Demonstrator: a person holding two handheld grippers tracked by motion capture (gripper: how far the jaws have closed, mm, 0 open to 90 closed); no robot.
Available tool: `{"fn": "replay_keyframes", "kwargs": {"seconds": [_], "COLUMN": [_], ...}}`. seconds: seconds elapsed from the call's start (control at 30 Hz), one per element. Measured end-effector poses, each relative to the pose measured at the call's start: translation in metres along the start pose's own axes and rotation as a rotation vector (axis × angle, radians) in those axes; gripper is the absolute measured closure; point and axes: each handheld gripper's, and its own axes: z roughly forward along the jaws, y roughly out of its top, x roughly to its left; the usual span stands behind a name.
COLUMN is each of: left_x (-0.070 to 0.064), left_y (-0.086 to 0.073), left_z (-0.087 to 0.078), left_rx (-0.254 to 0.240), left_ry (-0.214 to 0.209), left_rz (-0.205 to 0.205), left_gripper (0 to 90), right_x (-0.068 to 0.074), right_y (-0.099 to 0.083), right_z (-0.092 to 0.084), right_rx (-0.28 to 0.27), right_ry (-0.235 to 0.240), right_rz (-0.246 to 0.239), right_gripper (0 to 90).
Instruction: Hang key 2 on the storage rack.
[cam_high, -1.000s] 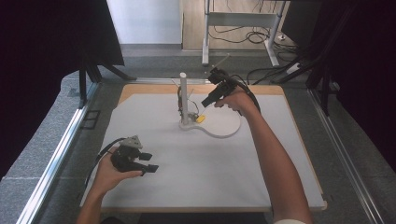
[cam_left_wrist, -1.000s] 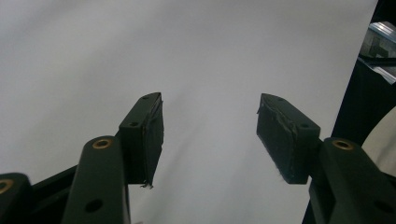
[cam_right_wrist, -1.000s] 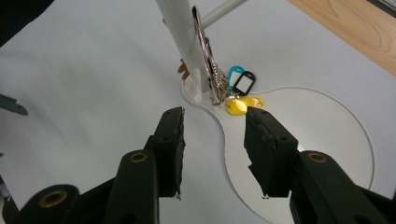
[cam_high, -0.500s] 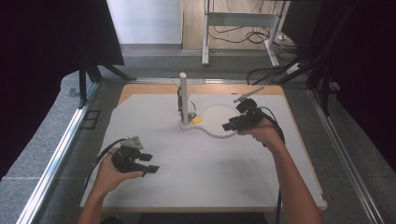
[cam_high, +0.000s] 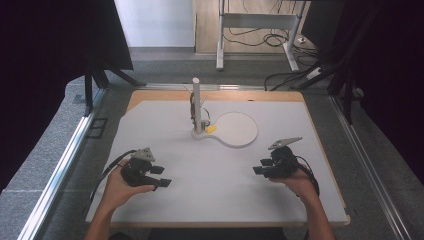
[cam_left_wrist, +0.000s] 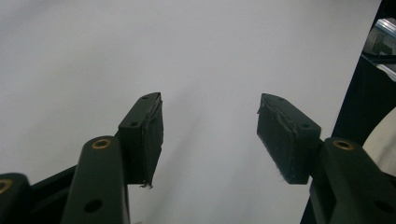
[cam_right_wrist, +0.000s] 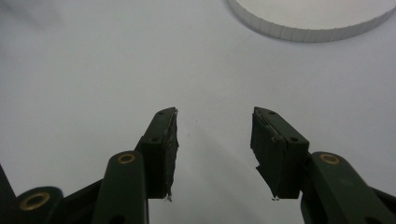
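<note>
The right gripper (cam_high: 261, 169) has withdrawn from the white post (cam_high: 197, 105) and now rests near the front right of the white mat (cam_high: 165, 130), jaws apart and empty. The left gripper (cam_high: 159, 176) remains near the front left, jaws likewise apart and empty. This suggests a finished placement. The stand's round base (cam_high: 240, 131) sits toward the mat's rear centre, a small yellow piece (cam_high: 211, 129) at the post's foot. Grey flooring and cables (cam_high: 260, 37) lie beyond.

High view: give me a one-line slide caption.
Both hands rest open grippers, left gripper and right gripper, on the white mat, near a post stand.
</note>
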Motion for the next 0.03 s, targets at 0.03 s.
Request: {"fn": "replay_keyframes", "kwargs": {"seconds": [0.03], "left_x": [-0.0004], "left_y": [-0.0001], "left_z": [0.0001], "left_rx": [0.0], "left_ry": [0.0], "left_rz": [0.0], "left_gripper": [41.6], "right_x": [-0.0008], "right_y": [-0.0002], "right_z": [-0.0009], "right_rx": [-0.004], "right_ry": [-0.007], "right_rz": [0.003], "right_gripper": [49.0]}}
